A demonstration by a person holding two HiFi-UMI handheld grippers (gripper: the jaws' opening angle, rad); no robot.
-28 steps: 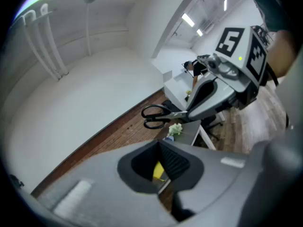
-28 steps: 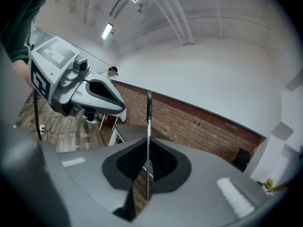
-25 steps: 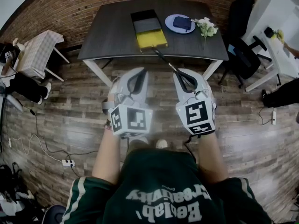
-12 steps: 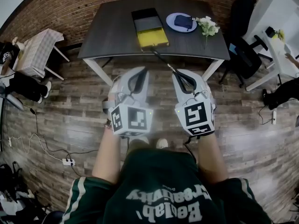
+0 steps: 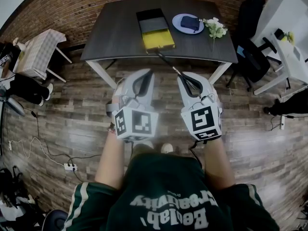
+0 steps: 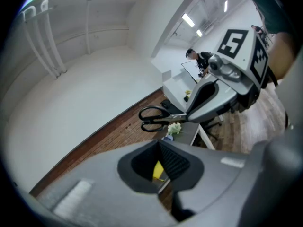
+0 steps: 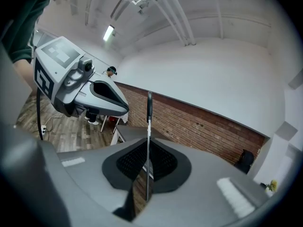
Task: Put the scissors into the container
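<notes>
Transport step: scissors (image 5: 169, 64) held, not yet in. Left gripper (image 5: 143, 78) closed, empty, short of table (image 5: 110, 37) near edge. Container (image 5: 155, 29) on table, centre. Right gripper (image 5: 191, 83) clamps scissors by blades, handles toward table. Next: reach forward over container, lower, release in 1 move.

Dark figure (image 5: 288, 107) at right edge shifted lower in head view

Dark counter (image 5: 115, 37) carries a blue plate (image 5: 177, 22) and white flowers (image 5: 214, 29) far right; black chair (image 5: 248, 61) beyond counter's right end.
</notes>
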